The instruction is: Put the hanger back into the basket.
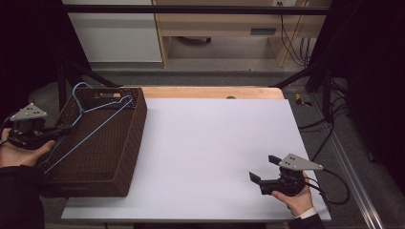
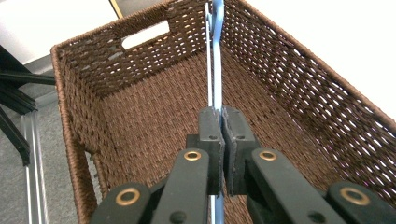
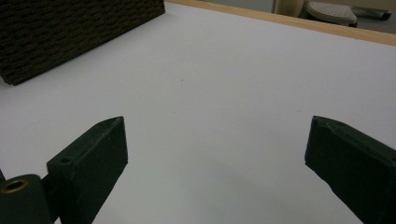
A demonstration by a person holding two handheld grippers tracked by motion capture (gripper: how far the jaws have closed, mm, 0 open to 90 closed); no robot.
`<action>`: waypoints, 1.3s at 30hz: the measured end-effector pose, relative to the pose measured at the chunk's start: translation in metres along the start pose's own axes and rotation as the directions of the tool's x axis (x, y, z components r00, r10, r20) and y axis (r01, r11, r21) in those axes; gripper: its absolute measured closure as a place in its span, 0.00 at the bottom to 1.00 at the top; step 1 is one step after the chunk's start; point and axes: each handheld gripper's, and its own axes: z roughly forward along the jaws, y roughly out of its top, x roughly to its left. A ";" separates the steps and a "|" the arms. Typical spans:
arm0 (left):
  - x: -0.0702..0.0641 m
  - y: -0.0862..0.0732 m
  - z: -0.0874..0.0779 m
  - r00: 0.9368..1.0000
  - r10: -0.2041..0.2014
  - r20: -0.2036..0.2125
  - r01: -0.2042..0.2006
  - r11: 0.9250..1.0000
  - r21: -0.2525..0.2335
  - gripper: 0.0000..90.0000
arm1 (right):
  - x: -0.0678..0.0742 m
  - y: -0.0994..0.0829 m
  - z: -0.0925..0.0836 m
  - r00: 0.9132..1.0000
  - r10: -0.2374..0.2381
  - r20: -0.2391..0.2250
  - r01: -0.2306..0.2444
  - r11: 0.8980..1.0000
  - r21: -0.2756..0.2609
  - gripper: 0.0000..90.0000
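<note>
In the high view a brown wicker basket (image 1: 125,143) sits at the nine o'clock side of the white table (image 1: 210,143), and a light blue wire hanger (image 1: 98,119) lies tilted in it, its hook rising over the far rim toward eleven o'clock. The left gripper (image 1: 64,129), held in the person's left hand (image 1: 21,152) at the basket's outer wall, reaches over the rim with its jaws pinched together on the hanger's wire. The left gripper view shows those jaws closed on the blue wire, which runs straight up toward twelve o'clock between them, with the basket's woven floor and handle slot behind. The right gripper (image 1: 264,169) hovers low over the bare table at about five o'clock, well apart from the basket, its jaws spread wide and holding nothing.
</note>
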 end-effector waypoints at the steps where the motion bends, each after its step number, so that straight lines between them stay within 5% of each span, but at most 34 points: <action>1: 0.000 0.001 0.002 1.000 0.008 -0.004 -0.008 1.000 0.003 0.97 | 0.000 0.000 0.000 1.000 0.001 0.000 -0.001 1.000 0.000 0.07; 6: 0.002 0.007 0.019 0.999 0.034 0.003 -0.035 0.999 0.032 0.97 | 0.000 0.000 0.000 1.000 -0.002 0.002 0.002 1.000 0.002 0.07; 15: 0.005 -0.016 0.046 0.998 -0.038 0.045 0.035 0.997 0.066 0.97 | 0.000 0.000 0.000 1.000 0.000 0.003 0.000 1.000 0.003 0.07; 18: 0.006 -0.023 0.054 0.996 -0.064 0.056 0.057 0.991 0.124 0.97 | 0.001 0.000 0.000 1.000 0.002 0.002 -0.002 1.000 -0.002 0.07; 26: 0.005 -0.033 0.062 0.997 -0.077 0.011 0.073 0.974 0.214 0.96 | -0.001 0.001 -0.002 1.000 0.000 0.011 0.000 1.000 -0.011 0.07; 33: 0.007 -0.035 0.051 0.996 -0.090 0.001 0.088 0.979 0.186 0.82 | -0.001 0.001 -0.003 1.000 0.000 0.011 0.000 1.000 -0.016 0.07; 39: 0.004 -0.037 0.029 0.994 -0.111 -0.002 0.111 0.991 0.072 0.70 | -0.001 0.001 -0.003 1.000 0.002 0.013 -0.002 1.000 -0.020 0.07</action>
